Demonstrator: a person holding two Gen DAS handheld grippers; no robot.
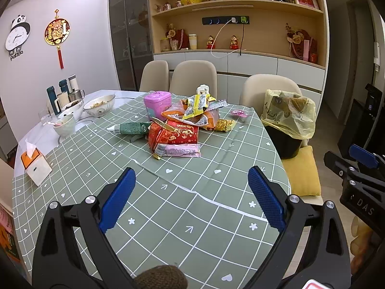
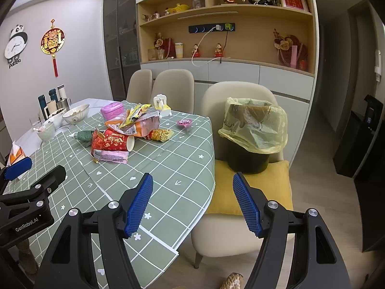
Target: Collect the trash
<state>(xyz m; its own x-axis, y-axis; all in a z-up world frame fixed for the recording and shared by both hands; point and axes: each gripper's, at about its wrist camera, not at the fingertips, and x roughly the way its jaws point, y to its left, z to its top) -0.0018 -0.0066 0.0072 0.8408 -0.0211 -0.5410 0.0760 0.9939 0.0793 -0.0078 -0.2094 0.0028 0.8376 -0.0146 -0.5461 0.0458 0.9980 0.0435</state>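
A pile of snack wrappers (image 1: 182, 122) lies mid-table on the green checked cloth (image 1: 168, 204); it also shows in the right wrist view (image 2: 120, 134). It includes a red paper cup (image 2: 113, 142), a pink wrapper (image 1: 180, 150), a gold wrapper (image 1: 223, 125) and a green tube (image 1: 130, 128). A black bin with a yellow bag (image 2: 252, 130) stands on a yellow cushion (image 2: 264, 187) on the chair to the right; it also shows in the left wrist view (image 1: 286, 118). My left gripper (image 1: 192, 200) is open and empty over the near table. My right gripper (image 2: 192, 202) is open and empty over the table's edge.
Bowls (image 1: 98, 104), flasks (image 1: 60, 91) and a tissue box (image 1: 36, 166) stand at the table's left. A pink box (image 1: 157, 101) and a small pink lid (image 1: 239, 113) lie behind the pile. Beige chairs (image 1: 192, 77) and a shelf wall stand behind.
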